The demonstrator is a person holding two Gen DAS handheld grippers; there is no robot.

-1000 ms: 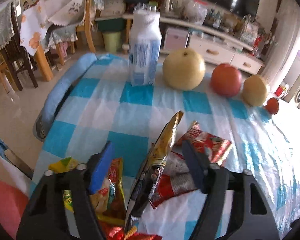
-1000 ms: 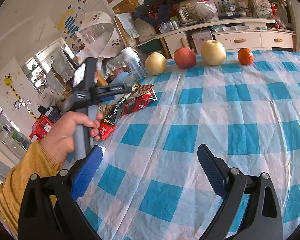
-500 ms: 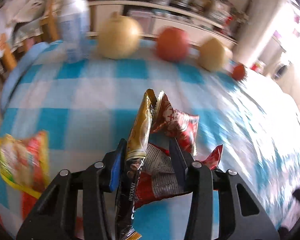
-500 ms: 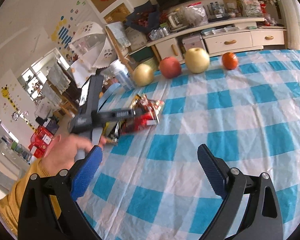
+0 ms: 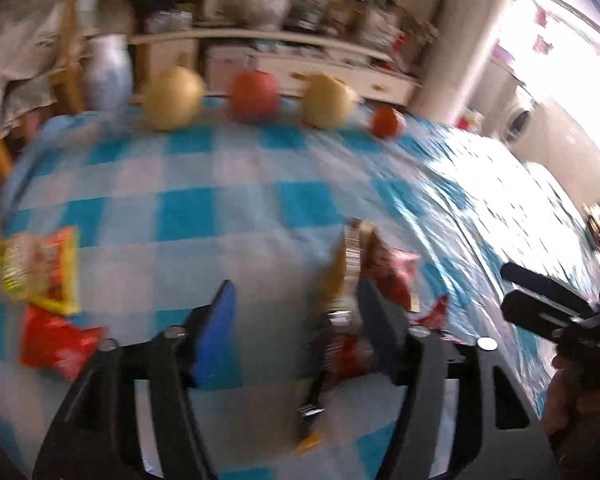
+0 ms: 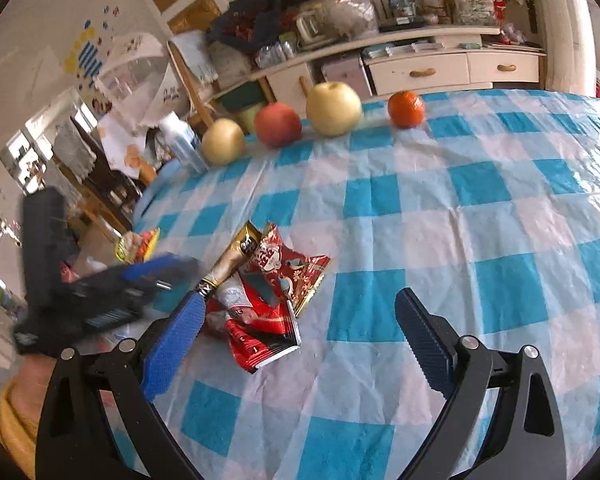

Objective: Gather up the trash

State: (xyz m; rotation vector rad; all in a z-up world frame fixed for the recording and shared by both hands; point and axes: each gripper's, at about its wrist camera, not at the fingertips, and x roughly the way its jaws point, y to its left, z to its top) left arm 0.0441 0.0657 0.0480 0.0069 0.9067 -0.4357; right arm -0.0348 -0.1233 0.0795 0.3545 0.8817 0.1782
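Left wrist: wrappers [image 5: 352,280] beside opening left gripper's [image 5: 296,316] right finger.

Two pears [image 6: 333,109], an apple [image 6: 277,125], an orange [image 6: 406,109] and a bottle [image 6: 182,142] line the table's far edge.

Beyond your tongs, past the checked tablecloth [image 6: 440,200], stands a cream sideboard [image 6: 440,68] with cluttered shelves; bright window light [image 5: 572,52] floods the room's far side

A table under a blue-and-white checked cloth [image 6: 440,216] carries a row of fruit along its far edge: pear [image 6: 223,141], red apple [image 6: 278,125], second pear [image 6: 333,109], tangerine [image 6: 406,109] (a white bottle [image 6: 182,140] beside them). Crumpled red and gold wrappers [image 6: 268,292] lie nearer, more wrappers [image 5: 46,280] toward the left edge.
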